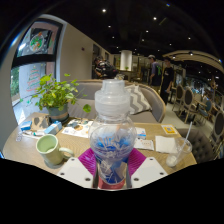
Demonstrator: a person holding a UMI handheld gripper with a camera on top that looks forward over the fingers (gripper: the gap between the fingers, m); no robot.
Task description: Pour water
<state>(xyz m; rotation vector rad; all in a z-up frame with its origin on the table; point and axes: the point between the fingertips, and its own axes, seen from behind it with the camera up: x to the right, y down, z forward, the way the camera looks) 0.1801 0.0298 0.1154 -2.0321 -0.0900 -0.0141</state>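
Note:
A clear plastic water bottle (113, 125) with a white cap and a reddish base stands upright between my fingers, filling the middle of the gripper view. Both magenta pads (88, 161) press against its sides, so my gripper (112, 165) is shut on the bottle. A pale green cup (48, 149) sits on the wooden table (25, 150) to the left of the fingers. To the right stands a clear glass (179, 150). The bottle hides whatever lies straight ahead on the table.
A potted green plant (56, 97) stands at the table's back left, with papers or leaflets (76, 128) lying near it. White napkins (147, 144) lie right of the bottle. Beyond the table are a cushioned bench, chairs and a lit restaurant room.

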